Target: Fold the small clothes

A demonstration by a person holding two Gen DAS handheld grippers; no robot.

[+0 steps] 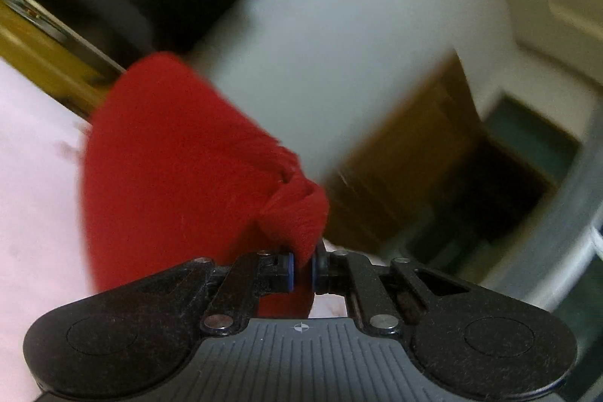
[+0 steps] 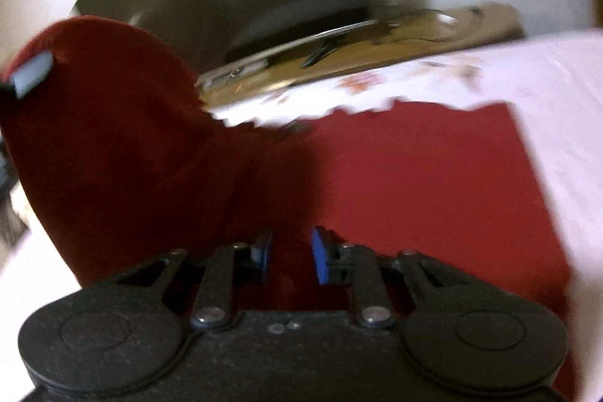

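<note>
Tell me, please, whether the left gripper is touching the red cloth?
Touching. In the left wrist view the left gripper is shut on a bunched corner of the red cloth, pinched between both pads.

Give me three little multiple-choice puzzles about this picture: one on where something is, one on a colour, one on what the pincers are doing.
1. Where does the flat part of the red cloth lie?
A. On the pale pink sheet
B. In a basket
C. On the floor

2. What colour are the right gripper pads?
A. Yellow
B. Blue
C. White

3. What is the left gripper doing?
A. Standing wide open
B. Holding a spoon
C. Pinching a bunch of cloth

Answers: A, sheet shows around its edges; B, blue faces show; C, red folds sit squeezed between its pads.
</note>
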